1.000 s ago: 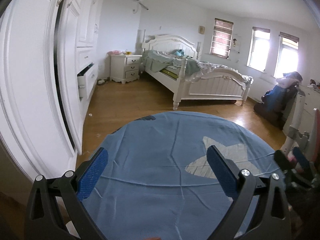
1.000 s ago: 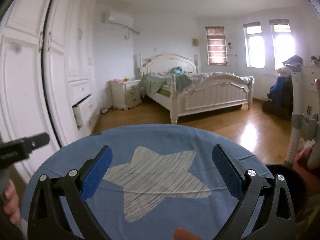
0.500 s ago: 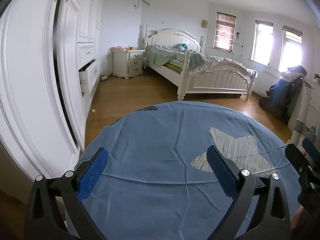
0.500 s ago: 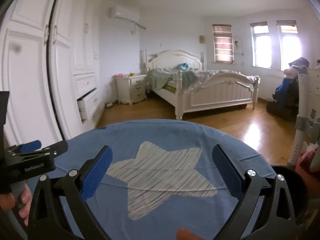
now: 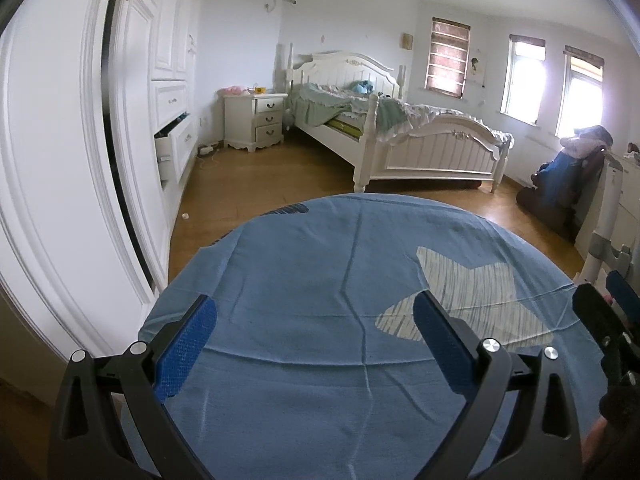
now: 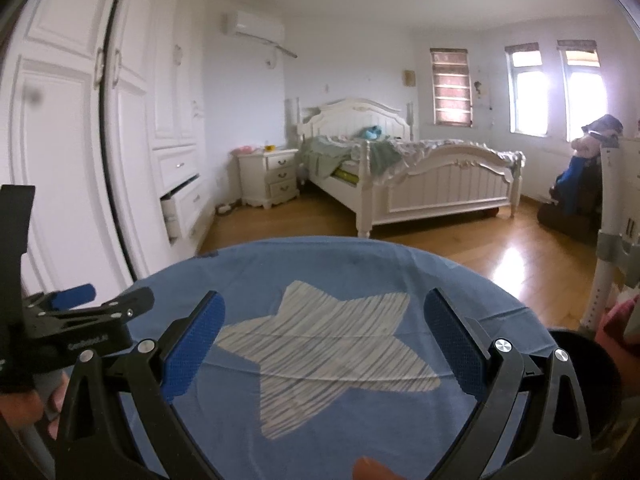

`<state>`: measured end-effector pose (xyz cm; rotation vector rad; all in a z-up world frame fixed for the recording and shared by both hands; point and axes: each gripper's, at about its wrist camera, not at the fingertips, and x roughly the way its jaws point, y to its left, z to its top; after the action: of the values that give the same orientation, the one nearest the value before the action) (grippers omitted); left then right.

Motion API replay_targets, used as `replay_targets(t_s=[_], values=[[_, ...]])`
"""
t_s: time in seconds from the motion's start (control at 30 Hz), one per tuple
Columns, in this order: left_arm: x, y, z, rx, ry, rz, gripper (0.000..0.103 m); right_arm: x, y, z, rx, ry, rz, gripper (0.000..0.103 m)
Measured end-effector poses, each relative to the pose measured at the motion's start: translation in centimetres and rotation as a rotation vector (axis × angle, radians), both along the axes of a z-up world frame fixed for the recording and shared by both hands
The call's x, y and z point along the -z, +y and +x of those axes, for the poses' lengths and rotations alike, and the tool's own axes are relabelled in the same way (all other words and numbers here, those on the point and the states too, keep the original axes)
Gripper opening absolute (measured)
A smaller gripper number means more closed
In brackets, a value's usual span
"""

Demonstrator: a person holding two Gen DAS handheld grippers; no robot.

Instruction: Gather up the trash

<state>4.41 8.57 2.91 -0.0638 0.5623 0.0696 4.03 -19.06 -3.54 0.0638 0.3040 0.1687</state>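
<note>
The left gripper is hovering over a round table draped in a blue cloth, its jaws standing wide apart with nothing between them. The right gripper is doing the same just to its right, jaws spread and gripping nothing, above the pale star printed on the cloth. A small whitish scrap is lying on the wooden floor ahead and left of the left gripper, beside the white wardrobe. A white bed is standing well ahead of both.
</note>
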Motion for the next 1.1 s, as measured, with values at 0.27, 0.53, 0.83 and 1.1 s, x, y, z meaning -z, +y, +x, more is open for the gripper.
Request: replay_targets(t_s=[0.27,0.53,0.83,1.1], values=[[0.1,-0.7,0.0,0.016,0.005,0.010,0.098,-0.1,0.0,0.0,0.003,0.004,0.010,0.098],[0.4,-0.9,-0.1,0.023,0.018,0.005,0.098,-0.1,-0.2,0.0,0.006,0.006,0.021,0.098],[0.4,-1.2,-0.1,0.035,0.030,0.012,0.098,-0.1,-0.5,0.2,0.019,0.009,0.048,0.098],[0.4,-1.2,-0.1,0.034,0.031,0.011,0.098,-0.2,-0.7,0.4,0.023,0.012,0.058,0.098]])
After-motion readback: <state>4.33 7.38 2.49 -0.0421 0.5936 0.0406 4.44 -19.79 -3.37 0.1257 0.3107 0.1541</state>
